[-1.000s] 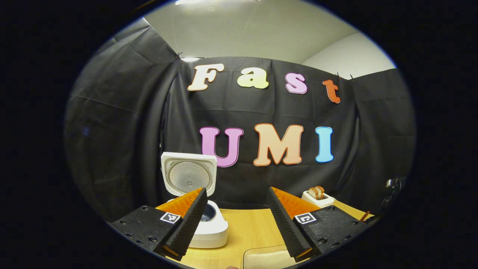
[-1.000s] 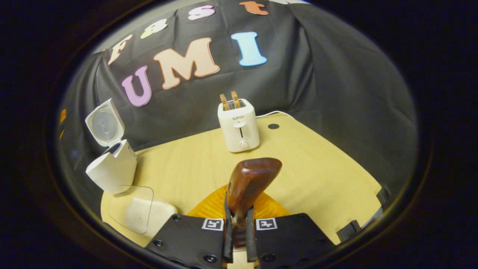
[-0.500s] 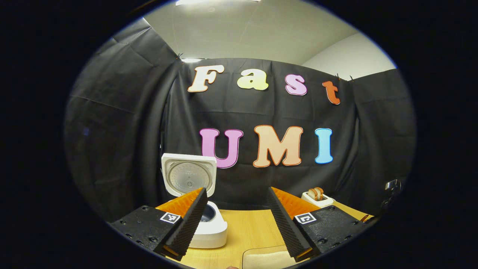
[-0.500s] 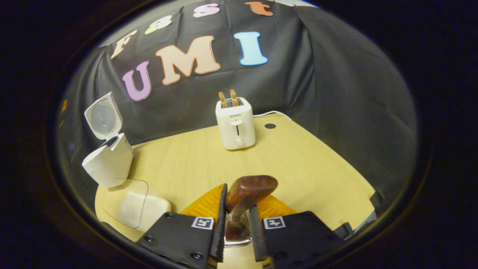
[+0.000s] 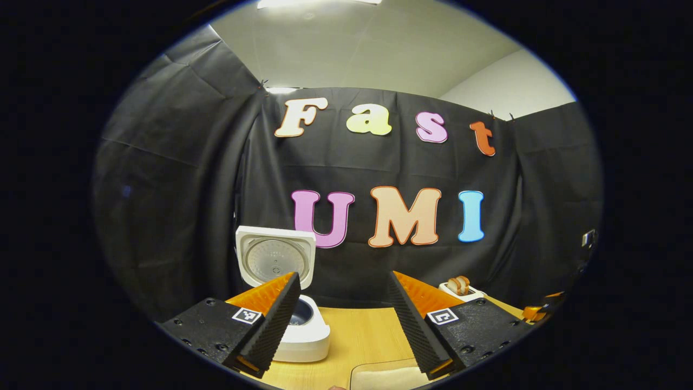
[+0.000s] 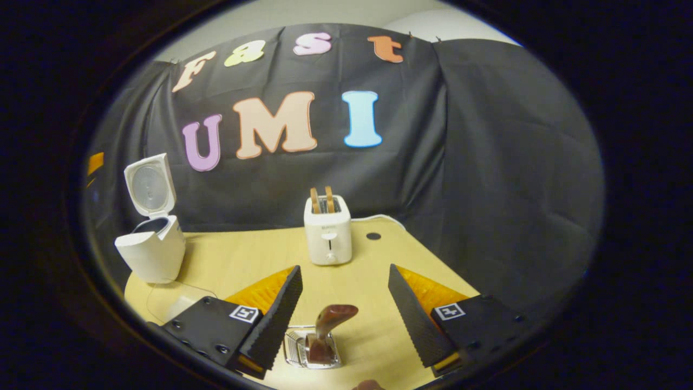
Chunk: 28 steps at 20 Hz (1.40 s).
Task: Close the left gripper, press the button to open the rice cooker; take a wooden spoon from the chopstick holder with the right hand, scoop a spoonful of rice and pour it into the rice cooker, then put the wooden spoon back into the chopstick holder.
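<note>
The light wooden surface [image 6: 379, 341] stands in a booth of black cloth under a pale ceiling, and on it the white rice cooker [image 6: 153, 252] sits at the far left with its lid raised, while the white toaster [image 6: 327, 236] with two slices of bread stands near the back wall. The right gripper [image 6: 345, 303] has its jaws released and wide apart above the small metal chopstick holder [image 6: 311, 351], in which the dark brown wooden spoon [image 6: 327, 331] stands, touching neither finger. The left gripper [image 5: 343, 309] also has its jaws released, holding nothing, with the open rice cooker [image 5: 298, 325] just behind its left finger.
</note>
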### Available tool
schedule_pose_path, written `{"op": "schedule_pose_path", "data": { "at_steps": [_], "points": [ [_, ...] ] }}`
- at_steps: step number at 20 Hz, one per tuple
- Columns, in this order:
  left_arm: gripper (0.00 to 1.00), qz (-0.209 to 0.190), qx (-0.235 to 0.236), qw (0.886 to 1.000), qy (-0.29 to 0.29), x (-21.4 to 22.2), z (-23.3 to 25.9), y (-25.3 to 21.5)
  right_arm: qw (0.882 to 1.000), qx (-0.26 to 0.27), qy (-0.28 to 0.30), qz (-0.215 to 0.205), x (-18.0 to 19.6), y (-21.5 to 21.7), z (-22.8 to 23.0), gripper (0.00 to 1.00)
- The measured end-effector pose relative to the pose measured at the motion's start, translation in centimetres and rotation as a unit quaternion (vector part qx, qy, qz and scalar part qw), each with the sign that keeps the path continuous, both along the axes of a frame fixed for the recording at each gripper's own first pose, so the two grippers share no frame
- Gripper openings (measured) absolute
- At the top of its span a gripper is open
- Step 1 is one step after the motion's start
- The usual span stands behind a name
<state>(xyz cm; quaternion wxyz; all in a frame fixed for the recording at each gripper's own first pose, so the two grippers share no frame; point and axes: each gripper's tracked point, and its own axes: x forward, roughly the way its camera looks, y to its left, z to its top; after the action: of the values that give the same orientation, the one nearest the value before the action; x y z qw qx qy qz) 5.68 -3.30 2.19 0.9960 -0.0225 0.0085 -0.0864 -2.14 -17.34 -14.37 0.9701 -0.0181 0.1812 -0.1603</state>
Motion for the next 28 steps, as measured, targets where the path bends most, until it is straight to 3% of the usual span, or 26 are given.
{"op": "schedule_pose_path", "data": {
  "at_steps": [5, 9, 13, 19, 23, 28],
  "points": [
    [0.94, 0.032, 0.009, 0.999, 0.003, 2.1, 0.6, 2.9, 0.999, -0.008, -0.026, 0.045, 1.6, 3.6, 3.0, 1.0],
    [0.92, 0.064, 0.037, 0.997, -0.007, 5.4, 2.2, 6.3, 0.996, -0.023, -0.029, 0.079, 2.4, 6.4, 3.4, 1.0],
    [0.94, 0.078, 0.031, 0.997, 0.0, 9.2, 3.1, 8.7, 0.995, -0.011, -0.017, 0.103, 3.0, 9.0, 2.5, 1.0],
    [0.94, 0.066, 0.034, 0.997, -0.002, 15.8, 4.7, 9.9, 0.991, -0.016, -0.008, 0.135, 3.5, 12.5, 2.1, 1.0],
    [0.92, 0.059, -0.005, 0.998, 0.01, 20.6, 5.5, 10.9, 0.989, -0.007, -0.003, 0.149, 4.1, 14.3, 2.2, 1.0],
    [0.93, 0.062, 0.027, 0.998, 0.018, 26.4, 5.0, 12.5, 0.989, -0.009, -0.001, 0.147, 4.7, 14.6, 1.7, 1.0]
  ]
}}
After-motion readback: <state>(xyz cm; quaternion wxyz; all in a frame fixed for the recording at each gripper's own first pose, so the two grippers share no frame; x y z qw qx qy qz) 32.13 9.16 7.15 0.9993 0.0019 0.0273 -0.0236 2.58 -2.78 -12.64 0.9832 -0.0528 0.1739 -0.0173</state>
